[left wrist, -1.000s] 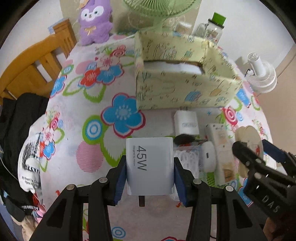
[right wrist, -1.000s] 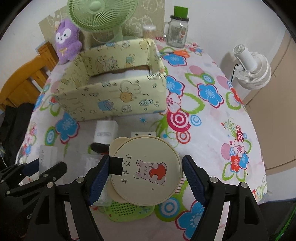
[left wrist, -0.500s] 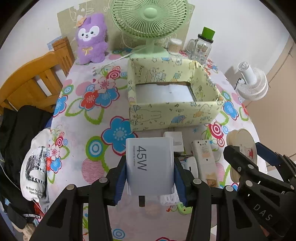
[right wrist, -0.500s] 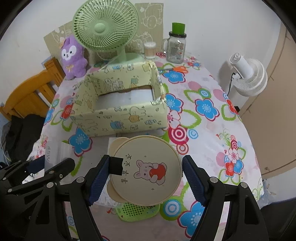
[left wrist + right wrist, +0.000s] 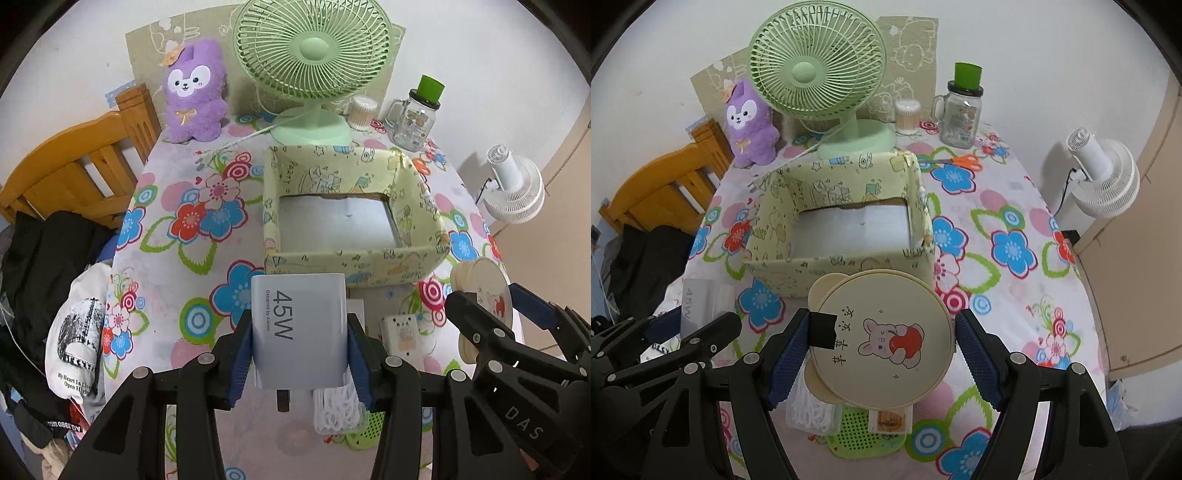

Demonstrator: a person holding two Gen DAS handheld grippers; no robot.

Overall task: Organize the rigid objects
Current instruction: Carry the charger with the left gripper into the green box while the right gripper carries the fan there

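Observation:
My left gripper (image 5: 299, 332) is shut on a grey-white 45W charger (image 5: 299, 317), held above the flowered tablecloth with its plug pin pointing back toward me. My right gripper (image 5: 881, 325) is shut on a round cream disc with a rabbit picture (image 5: 886, 339), its left pad on a black tab at the rim. Both hang just in front of the open yellow-green patterned box (image 5: 354, 254), whose pale bottom is bare. In the left wrist view the disc (image 5: 480, 280) shows at the right. In the right wrist view the charger (image 5: 692, 302) shows at the left.
Below the grippers lie a white power adapter (image 5: 400, 328), a white mesh bundle (image 5: 812, 406) and a green perforated piece (image 5: 864, 432). Behind the box stand a green fan (image 5: 816, 70), a purple plush (image 5: 748, 122), a glass jar (image 5: 962, 110) and scissors (image 5: 960, 162). A wooden chair (image 5: 74, 166) stands at the left.
Both grippers have risen with the charger and the disc still held. The box has dropped lower in view, and its inside now shows from above.

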